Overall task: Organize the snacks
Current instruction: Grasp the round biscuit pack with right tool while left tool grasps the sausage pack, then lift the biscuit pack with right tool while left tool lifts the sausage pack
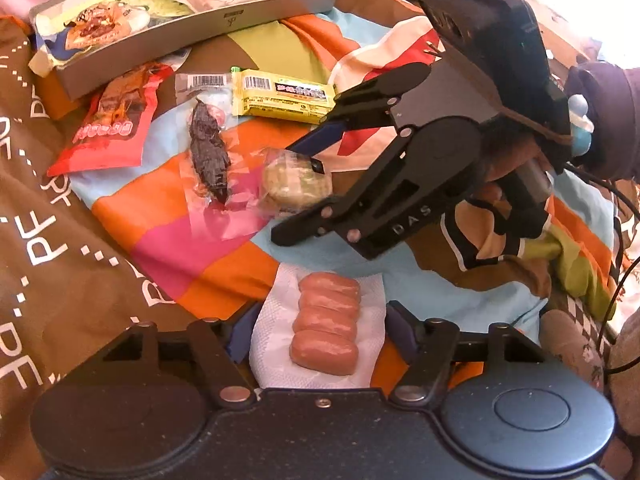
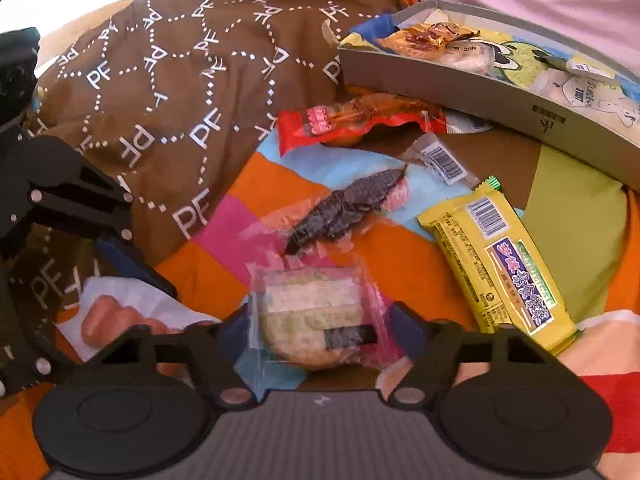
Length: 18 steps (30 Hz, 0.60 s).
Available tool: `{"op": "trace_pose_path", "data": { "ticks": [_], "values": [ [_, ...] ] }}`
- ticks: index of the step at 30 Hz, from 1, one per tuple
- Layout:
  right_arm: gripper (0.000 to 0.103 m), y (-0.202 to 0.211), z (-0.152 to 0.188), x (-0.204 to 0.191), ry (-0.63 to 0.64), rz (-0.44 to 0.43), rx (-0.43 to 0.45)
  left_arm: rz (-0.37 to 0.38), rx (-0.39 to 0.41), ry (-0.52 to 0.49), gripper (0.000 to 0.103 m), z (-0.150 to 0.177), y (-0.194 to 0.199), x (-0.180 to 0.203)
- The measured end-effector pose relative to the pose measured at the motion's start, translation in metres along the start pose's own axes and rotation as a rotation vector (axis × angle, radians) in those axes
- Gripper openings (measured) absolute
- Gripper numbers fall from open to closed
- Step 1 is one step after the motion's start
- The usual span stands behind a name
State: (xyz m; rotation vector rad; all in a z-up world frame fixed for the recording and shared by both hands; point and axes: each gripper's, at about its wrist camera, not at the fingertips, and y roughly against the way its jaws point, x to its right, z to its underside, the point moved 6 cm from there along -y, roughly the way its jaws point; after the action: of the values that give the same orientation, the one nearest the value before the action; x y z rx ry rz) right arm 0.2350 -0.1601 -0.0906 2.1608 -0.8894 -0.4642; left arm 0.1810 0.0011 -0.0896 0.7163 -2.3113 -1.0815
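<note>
A white-wrapped pack of pink sausages (image 1: 326,330) lies on the patchwork blanket between the fingers of my left gripper (image 1: 320,308), which is open and straddles it. A round pale cake in clear wrap (image 2: 316,320) lies between the fingers of my right gripper (image 2: 318,310), which is also open. In the left wrist view the right gripper (image 1: 298,200) brackets the cake (image 1: 298,182), its upper blue pad touching the wrap. In the right wrist view the left gripper (image 2: 108,332) hovers over the sausages (image 2: 104,320). A grey tray (image 1: 200,36) holding several snacks sits behind.
On the blanket lie a yellow bar (image 1: 280,96), a dark dried snack in clear wrap (image 1: 208,148) and a red pouch (image 1: 112,128). A brown patterned cover (image 2: 180,80) rises at the left. A hand (image 1: 508,168) holds the right gripper, and cables (image 1: 620,280) trail at the right.
</note>
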Motion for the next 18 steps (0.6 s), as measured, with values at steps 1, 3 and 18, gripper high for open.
{"op": "trace_pose_path", "data": {
  "ticks": [1,3,18],
  "values": [
    [0.066,0.001,0.000,0.000,-0.004,0.002,0.000,-0.002,0.000,0.006,0.069,0.000,0.000,-0.001],
    [0.063,0.006,0.003,0.001,-0.017,0.005,0.003,-0.007,0.003,0.033,0.069,-0.001,0.001,-0.003],
    [0.075,0.042,0.036,-0.009,-0.110,0.187,0.004,-0.151,0.051,0.212,0.071,-0.003,-0.001,-0.017]
  ]
}}
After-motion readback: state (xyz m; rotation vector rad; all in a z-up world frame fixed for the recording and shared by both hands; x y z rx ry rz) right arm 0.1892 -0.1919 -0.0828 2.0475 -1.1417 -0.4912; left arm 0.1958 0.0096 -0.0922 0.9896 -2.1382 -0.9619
